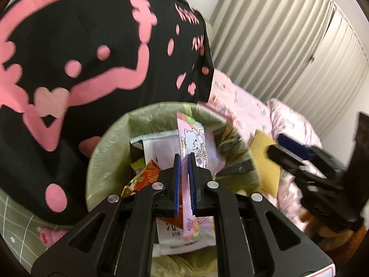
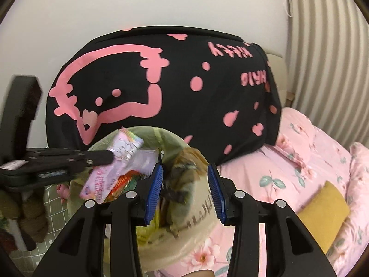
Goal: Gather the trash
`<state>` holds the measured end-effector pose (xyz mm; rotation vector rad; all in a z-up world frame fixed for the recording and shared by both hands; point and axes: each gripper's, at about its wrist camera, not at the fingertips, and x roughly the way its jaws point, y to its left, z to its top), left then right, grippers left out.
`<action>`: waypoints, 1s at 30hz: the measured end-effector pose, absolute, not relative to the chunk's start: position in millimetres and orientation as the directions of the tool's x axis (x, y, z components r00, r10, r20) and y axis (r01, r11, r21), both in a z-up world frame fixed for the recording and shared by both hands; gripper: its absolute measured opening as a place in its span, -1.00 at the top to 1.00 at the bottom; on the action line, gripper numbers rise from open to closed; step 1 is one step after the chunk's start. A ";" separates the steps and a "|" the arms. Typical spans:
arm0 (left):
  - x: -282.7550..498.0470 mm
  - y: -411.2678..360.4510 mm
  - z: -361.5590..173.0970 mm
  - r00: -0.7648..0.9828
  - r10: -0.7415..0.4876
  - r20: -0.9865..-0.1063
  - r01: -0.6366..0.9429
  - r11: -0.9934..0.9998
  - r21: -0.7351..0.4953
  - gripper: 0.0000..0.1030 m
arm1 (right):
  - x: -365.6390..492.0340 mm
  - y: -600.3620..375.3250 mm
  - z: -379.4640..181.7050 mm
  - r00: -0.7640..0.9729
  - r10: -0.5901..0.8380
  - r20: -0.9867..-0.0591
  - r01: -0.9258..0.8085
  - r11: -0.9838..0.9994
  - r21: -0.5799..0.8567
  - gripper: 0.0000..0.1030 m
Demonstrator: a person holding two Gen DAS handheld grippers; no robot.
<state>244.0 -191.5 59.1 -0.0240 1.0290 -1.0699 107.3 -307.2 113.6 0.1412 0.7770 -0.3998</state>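
Observation:
My left gripper (image 1: 183, 161) is shut on a pink cartoon snack wrapper (image 1: 192, 138) and holds it over the trash bin (image 1: 101, 147), which has a green liner and several wrappers inside. The same wrapper (image 2: 110, 168) shows in the right wrist view, held by the left gripper (image 2: 110, 155). My right gripper (image 2: 185, 175) is open at the bin's right rim (image 2: 184, 247); a brown blurred wrapper (image 2: 184, 173) lies between its fingers, over the bin. The right gripper (image 1: 276, 147) shows blurred at the bin's right in the left wrist view.
A person in a black shirt with pink print (image 2: 161, 87) stands right behind the bin. A bed with pink floral bedding (image 2: 311, 161) lies to the right, with a mustard yellow cushion (image 2: 322, 210) on it. Pale curtains (image 1: 288, 34) hang behind.

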 end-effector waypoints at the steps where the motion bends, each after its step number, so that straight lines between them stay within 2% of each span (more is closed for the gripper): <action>1: 243.5 -195.8 53.7 0.073 -0.727 -0.683 0.715 0.516 -0.472 0.86 | 102.4 -305.8 114.6 0.635 -0.312 -0.707 0.417 0.909 -0.026 0.25; 5: 240.1 -198.4 54.1 0.070 -0.731 -0.679 0.740 0.494 -0.456 0.22 | 84.9 -296.8 117.8 0.602 -0.355 -0.715 0.465 0.884 -0.048 0.25; 10: 237.2 -184.6 64.8 0.094 -0.753 -0.651 0.737 0.492 -0.463 -0.04 | 67.2 -284.7 115.1 0.565 -0.388 -0.728 0.507 0.860 -0.064 0.25; 15: 225.3 -160.6 78.0 0.204 -0.713 -0.670 0.731 0.566 -0.380 -0.21 | 56.6 -273.9 107.9 0.575 -0.358 -0.736 0.500 0.865 -0.029 0.25; 16: 219.6 -153.0 82.0 0.223 -0.702 -0.676 0.731 0.579 -0.361 -0.31 | 55.9 -272.1 107.4 0.584 -0.346 -0.734 0.490 0.871 -0.020 0.25; 21: 189.1 -108.6 99.3 0.365 -0.630 -0.685 0.676 0.686 -0.270 -0.42 | 53.1 -255.7 104.2 0.642 -0.258 -0.722 0.401 0.916 0.029 0.25; 25: 156.3 -62.5 102.5 0.464 -0.544 -0.699 0.555 0.793 -0.249 -0.44 | 49.1 -233.8 105.7 0.662 -0.168 -0.731 0.303 0.952 0.056 0.25; 30: 108.3 -6.5 99.3 0.581 -0.389 -0.715 0.401 0.901 -0.165 -0.44 | 34.5 -200.0 112.8 0.718 -0.083 -0.691 0.166 0.985 0.055 0.25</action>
